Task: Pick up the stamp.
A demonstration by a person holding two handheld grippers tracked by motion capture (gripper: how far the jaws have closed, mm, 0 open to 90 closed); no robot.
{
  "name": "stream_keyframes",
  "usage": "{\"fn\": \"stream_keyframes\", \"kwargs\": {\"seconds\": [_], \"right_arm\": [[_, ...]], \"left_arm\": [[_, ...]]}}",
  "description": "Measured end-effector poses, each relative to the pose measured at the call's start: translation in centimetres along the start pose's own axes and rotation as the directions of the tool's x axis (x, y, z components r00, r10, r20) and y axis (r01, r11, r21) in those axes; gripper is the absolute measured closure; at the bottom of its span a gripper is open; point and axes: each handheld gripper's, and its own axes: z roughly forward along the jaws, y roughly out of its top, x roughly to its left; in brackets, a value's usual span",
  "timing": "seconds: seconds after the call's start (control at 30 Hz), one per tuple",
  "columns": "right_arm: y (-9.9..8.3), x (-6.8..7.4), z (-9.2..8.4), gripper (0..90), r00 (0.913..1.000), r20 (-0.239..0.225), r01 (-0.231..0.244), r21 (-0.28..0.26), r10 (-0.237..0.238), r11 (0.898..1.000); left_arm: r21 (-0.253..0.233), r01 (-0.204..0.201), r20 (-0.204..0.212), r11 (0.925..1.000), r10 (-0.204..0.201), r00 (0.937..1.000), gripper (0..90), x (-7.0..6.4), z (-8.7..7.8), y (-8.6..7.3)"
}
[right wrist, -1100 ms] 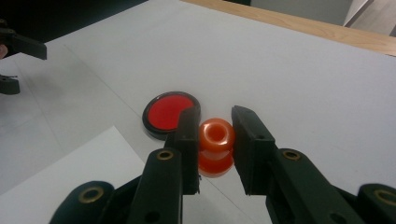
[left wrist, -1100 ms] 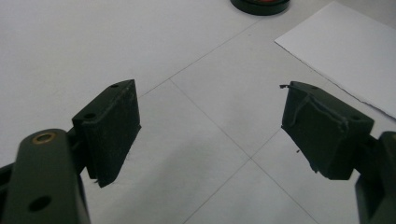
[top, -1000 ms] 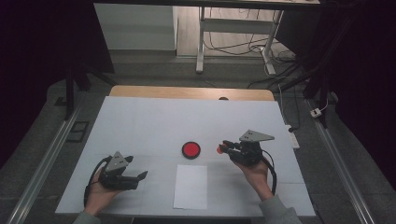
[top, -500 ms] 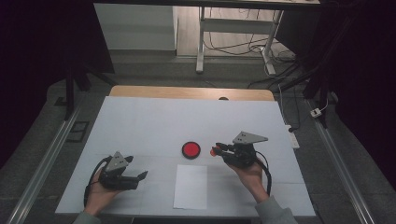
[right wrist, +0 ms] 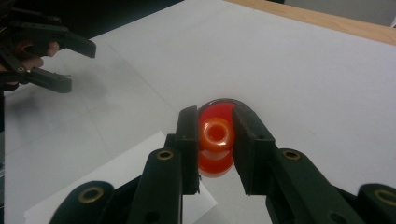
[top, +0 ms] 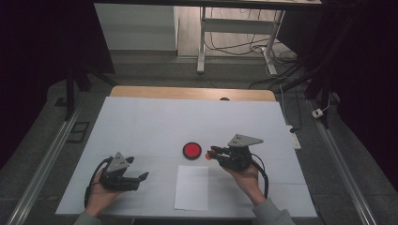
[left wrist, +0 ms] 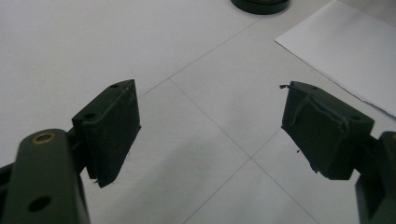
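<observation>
**A:** so where's the little orange piece (right wrist: 215,135) sitting? Looks like a small ring or bead with a hole through it, glossy.

**B:** It's pinched between the jaws of the right gripper (right wrist: 215,140). In the right gripper view the two black pads press on it from both sides, so that tool is nearly closed with the piece clamped in the gap. From the high view it's an orange-red dot at the tip of the right gripper (top: 212,153), held above the table, just beside the red disc (top: 192,150).

**A:** And the disc?

**B:** Round, red top, dark rim, lying flat on the white table (top: 155,122). In the right gripper view it shows directly behind the orange piece, partly hidden by it. Whether the piece touches the disc, can't tell.

**A:** What about the other hand?

**B:** The left gripper (top: 141,178) rests low on the table in the person's left hand (top: 98,194), well apart from the disc. Its jaws stand wide apart with nothing between them, just bare table in the left gripper view.

**A:** Anything else on there?

**B:** A white sheet of paper (top: 192,187) lying flat near the front edge, between the two hands, just in front of the disc.
</observation>
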Motion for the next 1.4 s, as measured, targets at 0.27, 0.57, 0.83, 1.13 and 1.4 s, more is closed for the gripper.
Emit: {"fn": "stream_keyframes", "kwargs": {"seconds": [0.27, 0.57, 0.83, 1.13, 1.4], "right_arm": [[0.0, 1.1, 0.8, 72.4, 0.9992, -0.039, 0.008, 0.005, -0.008, 1.000], [0.0, 2.2, 1.6, 72.4, 0.9970, -0.073, 0.027, 0.019, -0.025, 0.999], [-0.2, 3.0, 2.3, 72.4, 0.9952, -0.092, 0.036, 0.029, -0.033, 0.999], [-0.4, 3.2, 2.3, 72.4, 0.9942, -0.104, 0.028, 0.016, -0.026, 0.999], [-0.6, 3.3, 1.9, 72.4, 0.9953, -0.093, 0.032, 0.015, -0.030, 0.999]], "left_arm": [[-0.001, -0.001, 0.000, 1.0000, 0.001, 1.0000, 19.5, 0.0, 0.0, 0.0], [0.004, -0.006, 0.000, 1.0000, 0.006, 1.0000, 19.5, 0.0, 0.1, 0.0], [0.008, -0.006, 0.002, 0.9999, 0.006, 1.0000, 19.5, -0.1, 0.2, 0.0], [0.004, 0.003, 0.014, 1.0000, -0.003, 0.9999, 19.4, 0.2, 0.5, 0.1], [0.011, -0.010, 0.018, 0.9999, 0.009, 0.9998, 19.4, -0.2, 0.8, 0.3]]}}
